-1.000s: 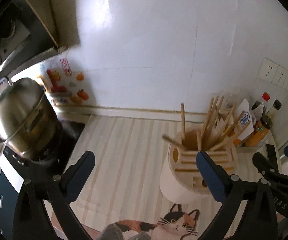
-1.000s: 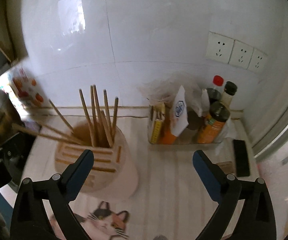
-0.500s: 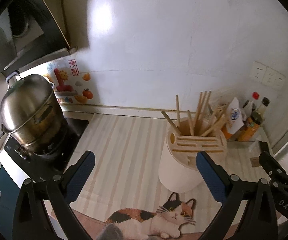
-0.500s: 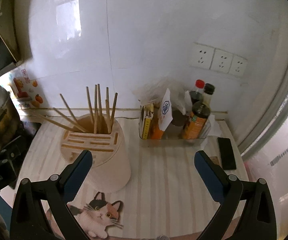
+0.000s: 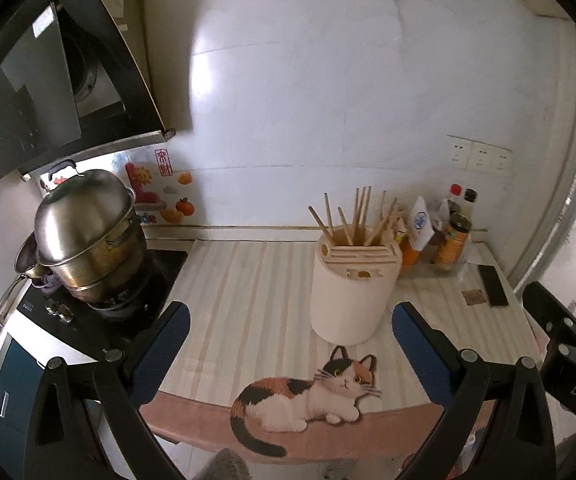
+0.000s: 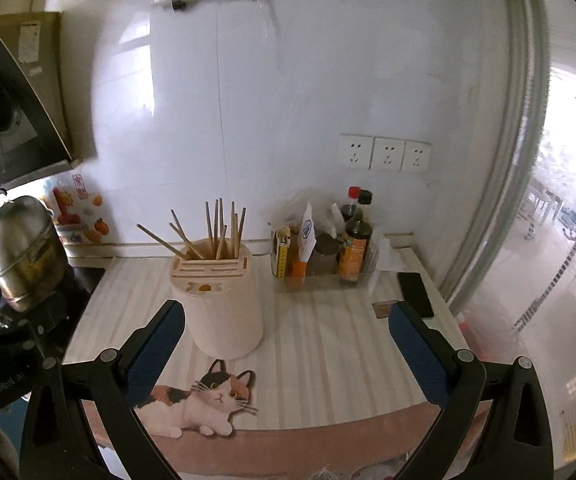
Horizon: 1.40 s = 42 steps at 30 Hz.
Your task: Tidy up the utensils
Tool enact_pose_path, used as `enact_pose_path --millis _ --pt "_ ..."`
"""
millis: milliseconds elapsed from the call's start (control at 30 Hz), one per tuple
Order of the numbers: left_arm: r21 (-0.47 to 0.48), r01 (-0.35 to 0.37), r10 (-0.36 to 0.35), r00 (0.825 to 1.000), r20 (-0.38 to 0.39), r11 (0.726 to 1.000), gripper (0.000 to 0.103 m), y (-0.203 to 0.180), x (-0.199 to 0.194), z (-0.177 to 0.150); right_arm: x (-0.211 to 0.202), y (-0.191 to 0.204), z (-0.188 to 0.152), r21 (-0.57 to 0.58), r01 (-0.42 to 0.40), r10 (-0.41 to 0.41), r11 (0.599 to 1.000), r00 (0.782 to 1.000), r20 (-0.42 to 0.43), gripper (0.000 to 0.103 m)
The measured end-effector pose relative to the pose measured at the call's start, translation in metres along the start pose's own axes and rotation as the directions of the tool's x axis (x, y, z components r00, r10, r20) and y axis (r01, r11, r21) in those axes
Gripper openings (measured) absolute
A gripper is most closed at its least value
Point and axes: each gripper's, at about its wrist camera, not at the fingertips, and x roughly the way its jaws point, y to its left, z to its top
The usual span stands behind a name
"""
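A cream utensil holder (image 5: pixel 352 292) stands on the striped counter; it also shows in the right wrist view (image 6: pixel 223 304). Several wooden chopsticks (image 5: pixel 358 216) stand upright and fanned in its round opening, also seen in the right wrist view (image 6: pixel 215 228). My left gripper (image 5: pixel 290 344) is open and empty, held back from the counter's front edge, in front of the holder. My right gripper (image 6: pixel 283 344) is open and empty, also back from the edge, with the holder ahead to its left. The right gripper's body (image 5: pixel 568 344) shows at the right of the left view.
A steel pot (image 5: pixel 83 232) sits on the black stove at the left. A clear tray of sauce bottles and packets (image 6: pixel 328 248) stands against the wall at the right, with a black phone (image 6: pixel 416 294) beside it. A cat picture (image 5: pixel 312 396) lies on the counter's front. Range hood (image 5: pixel 47 80) overhangs left.
Both grippers have pulled back and up from the holder, which now looks smaller and farther. The chopsticks stay in the holder. Both grippers stay open.
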Motion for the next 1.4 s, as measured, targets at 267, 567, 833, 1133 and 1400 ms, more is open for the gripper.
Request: enact_pose_path --millis 267,567,833,1133,1400 --pt "0.01 0.001 -0.002 1.0 0.01 1.0 0.103 0.001 -0.033 -0.017 -0.052 -0.001 -0.018 0.013 0.005 -0.005 1.0 0.999 0.034 0.103" --pt "0.007 -0.028 0.028 0.999 0.032 1.0 0.103 -0.003 -0.045 -0.017 -0.059 -0.009 -0.019 0.023 -0.003 0.002 1.0 0.999 0.032 0.103" --pt "0.001 -0.059 0.059 0.998 0.018 0.998 0.103 -0.007 -0.042 -0.016 -0.056 -0.012 -0.016 0.023 -0.019 0.018 1.0 1.0 0.022 0.103" --pt "-0.016 -0.079 0.079 0.997 0.014 0.997 0.103 -0.006 -0.038 -0.017 -0.05 -0.01 -0.013 -0.004 -0.027 0.027 1.0 0.999 0.023 0.103" --pt "-0.022 -0.08 0.081 0.997 0.014 0.997 0.103 -0.005 -0.036 -0.014 -0.045 -0.006 -0.008 -0.009 -0.029 0.029 1.0 0.999 0.022 0.103"
